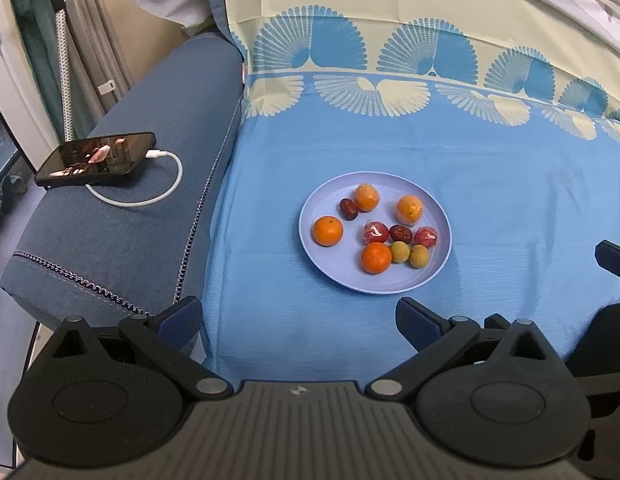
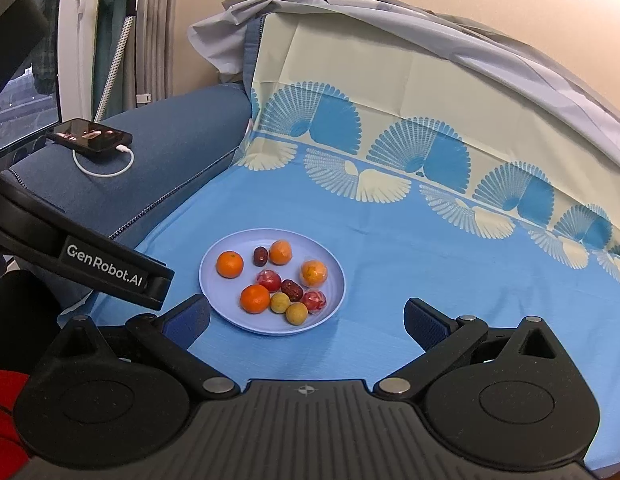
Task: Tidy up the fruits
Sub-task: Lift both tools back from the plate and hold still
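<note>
Left wrist view: round smooth plate (image 1: pixel 317 204) of fruit on woven cloth (image 1: pixel 489 200); both ribbed-padded grippers (image 1: pixel 298 318) (image 2: pixel 308 320) gape wide, empty.

Phone (image 1: pixel 96 158) with white cable (image 1: pixel 166 184) (plugged in) on blue armrest (image 1: pixel 122 216)

left gripper (image 1: pixel 298 318) jaws spread wide, empty; right gripper (image 2: pixel 306 322) jaws likewise spread, empty
</note>
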Tool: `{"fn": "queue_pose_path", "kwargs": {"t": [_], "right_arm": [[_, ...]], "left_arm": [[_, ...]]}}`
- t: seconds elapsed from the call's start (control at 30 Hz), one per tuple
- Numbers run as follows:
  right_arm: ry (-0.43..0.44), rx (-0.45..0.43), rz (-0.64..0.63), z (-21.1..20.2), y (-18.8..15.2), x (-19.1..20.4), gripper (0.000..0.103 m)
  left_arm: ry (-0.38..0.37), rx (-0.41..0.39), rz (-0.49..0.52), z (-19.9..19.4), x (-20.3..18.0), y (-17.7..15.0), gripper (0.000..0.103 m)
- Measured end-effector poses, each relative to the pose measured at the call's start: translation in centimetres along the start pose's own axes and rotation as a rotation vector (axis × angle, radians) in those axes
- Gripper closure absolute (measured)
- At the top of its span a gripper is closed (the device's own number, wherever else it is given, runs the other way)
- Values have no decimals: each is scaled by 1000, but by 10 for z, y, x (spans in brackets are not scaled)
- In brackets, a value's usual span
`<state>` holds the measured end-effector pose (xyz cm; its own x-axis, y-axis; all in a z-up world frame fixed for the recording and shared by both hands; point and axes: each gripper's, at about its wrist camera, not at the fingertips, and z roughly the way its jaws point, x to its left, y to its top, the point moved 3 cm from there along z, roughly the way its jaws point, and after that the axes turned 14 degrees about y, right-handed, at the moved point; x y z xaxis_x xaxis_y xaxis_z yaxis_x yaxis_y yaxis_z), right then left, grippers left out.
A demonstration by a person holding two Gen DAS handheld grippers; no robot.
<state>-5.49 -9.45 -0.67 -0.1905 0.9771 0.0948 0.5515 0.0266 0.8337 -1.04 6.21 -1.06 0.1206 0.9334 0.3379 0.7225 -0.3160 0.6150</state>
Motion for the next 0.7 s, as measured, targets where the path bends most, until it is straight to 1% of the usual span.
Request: {"fn": "queue_pose_path", "kwargs": {"t": [0.7], "right_arm": [[-1, 8, 0, 2, -1, -1, 1]], "left_arm": [[22, 7, 2, 4, 1, 0, 0]]}}
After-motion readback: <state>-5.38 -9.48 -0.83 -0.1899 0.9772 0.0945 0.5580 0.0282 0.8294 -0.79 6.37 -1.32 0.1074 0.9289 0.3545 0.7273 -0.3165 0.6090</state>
